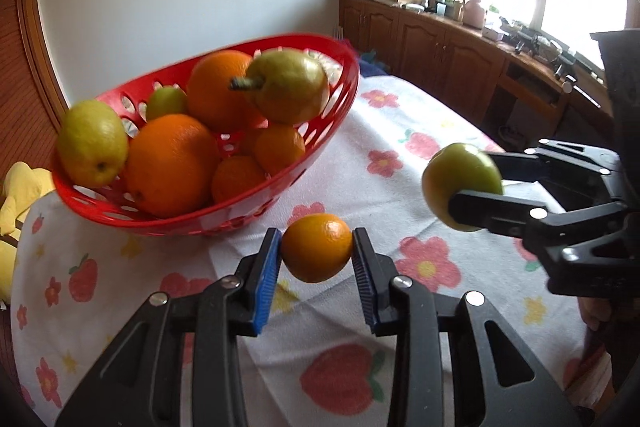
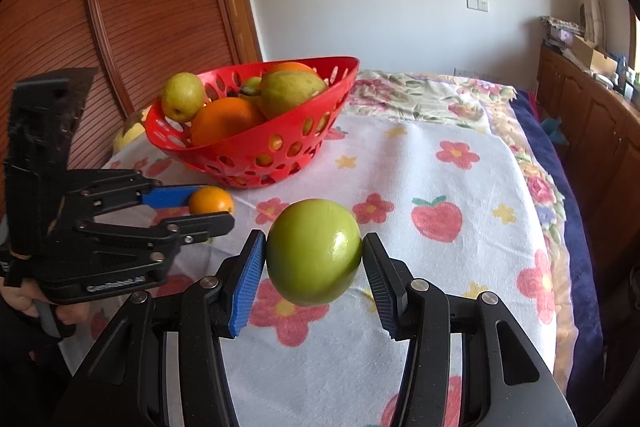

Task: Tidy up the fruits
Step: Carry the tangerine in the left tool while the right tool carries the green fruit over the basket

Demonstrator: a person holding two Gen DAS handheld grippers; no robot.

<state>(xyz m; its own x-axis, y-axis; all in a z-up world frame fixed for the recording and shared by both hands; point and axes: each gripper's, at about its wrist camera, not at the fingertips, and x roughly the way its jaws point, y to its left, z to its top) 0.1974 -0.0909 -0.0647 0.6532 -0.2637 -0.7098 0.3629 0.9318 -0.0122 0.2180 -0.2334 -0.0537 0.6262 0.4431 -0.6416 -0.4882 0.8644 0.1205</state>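
My left gripper (image 1: 316, 251) is shut on a small orange mandarin (image 1: 317, 247) and holds it above the cloth, just in front of the red basket (image 1: 344, 83). The left gripper (image 2: 208, 209) and its mandarin (image 2: 211, 200) also show in the right wrist view. My right gripper (image 2: 314, 259) is shut on a green apple (image 2: 314, 251), held above the cloth to the right of the left gripper. It also shows in the left wrist view (image 1: 476, 187) with the apple (image 1: 460, 183). The basket (image 2: 248, 151) holds oranges (image 1: 172, 167), pears (image 1: 290, 87) and smaller fruit.
The table is covered with a white cloth (image 2: 420, 195) printed with flowers and strawberries. A yellow soft toy (image 1: 16, 195) lies off the table's left edge. Wooden cabinets (image 1: 432, 51) with clutter stand under the window at the right. A wooden door (image 2: 120, 7) is behind the basket.
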